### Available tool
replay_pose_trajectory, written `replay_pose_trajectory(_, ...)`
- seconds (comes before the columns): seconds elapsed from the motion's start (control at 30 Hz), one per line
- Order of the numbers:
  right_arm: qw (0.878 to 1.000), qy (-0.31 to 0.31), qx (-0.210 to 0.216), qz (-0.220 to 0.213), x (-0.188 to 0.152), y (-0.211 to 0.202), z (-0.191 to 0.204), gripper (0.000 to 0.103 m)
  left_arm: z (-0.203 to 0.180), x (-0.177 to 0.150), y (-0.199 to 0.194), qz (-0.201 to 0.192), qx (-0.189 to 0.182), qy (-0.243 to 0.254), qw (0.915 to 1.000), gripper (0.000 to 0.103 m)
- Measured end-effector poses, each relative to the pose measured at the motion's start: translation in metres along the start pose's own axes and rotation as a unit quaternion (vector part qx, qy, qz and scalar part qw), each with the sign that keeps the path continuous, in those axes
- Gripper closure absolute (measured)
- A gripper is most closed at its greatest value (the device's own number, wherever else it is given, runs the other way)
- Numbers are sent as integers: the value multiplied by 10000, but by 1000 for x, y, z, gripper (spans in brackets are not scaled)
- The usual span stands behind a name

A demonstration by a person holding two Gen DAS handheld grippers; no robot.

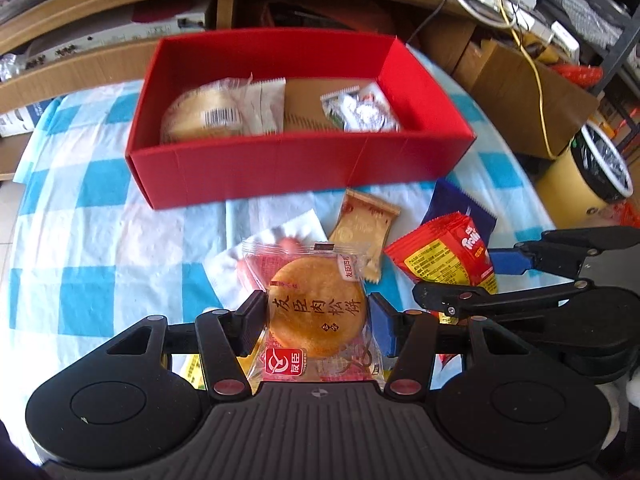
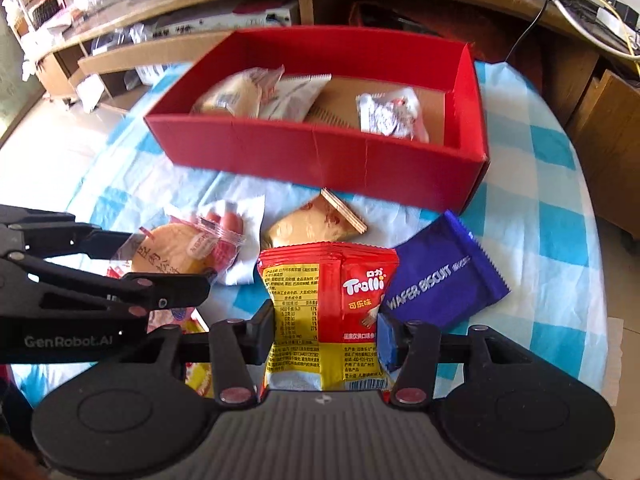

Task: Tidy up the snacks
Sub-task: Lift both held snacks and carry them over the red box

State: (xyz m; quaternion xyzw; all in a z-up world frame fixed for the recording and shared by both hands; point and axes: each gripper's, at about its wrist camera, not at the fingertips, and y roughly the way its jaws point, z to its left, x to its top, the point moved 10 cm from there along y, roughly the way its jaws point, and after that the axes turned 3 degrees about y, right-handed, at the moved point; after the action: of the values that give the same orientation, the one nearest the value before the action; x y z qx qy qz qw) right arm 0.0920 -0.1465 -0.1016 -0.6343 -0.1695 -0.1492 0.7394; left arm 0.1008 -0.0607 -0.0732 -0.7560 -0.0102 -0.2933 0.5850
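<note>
My left gripper (image 1: 316, 308) is shut on a round meat-floss pastry (image 1: 314, 280) in a clear wrapper, its pads pressing the sides. In the right wrist view my right gripper (image 2: 326, 320) is shut on a red and yellow Trolli gummy pack (image 2: 336, 280). Both snacks hang just above the checked tablecloth, side by side. Beyond them stands an open red box (image 1: 280, 176) holding a wrapped bun (image 1: 208, 112), a white packet and a silver packet (image 1: 360, 110). A gold packet (image 2: 312, 220) and a purple wafer biscuit pack (image 2: 440, 280) lie in front of the box.
A white packet (image 2: 244, 216) lies under the pastry on the blue and white cloth (image 1: 100, 240). Behind the table runs a wooden shelf (image 2: 200, 4) with cardboard boxes and cables. A round bin (image 1: 592, 172) stands off the table's right edge.
</note>
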Motion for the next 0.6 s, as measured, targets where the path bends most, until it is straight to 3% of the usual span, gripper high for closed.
replay_pose_trajectory(0.6,9979,352,-66,-541,60,-13,-12,50,6,64,-15,-647,267,-31,9975,42)
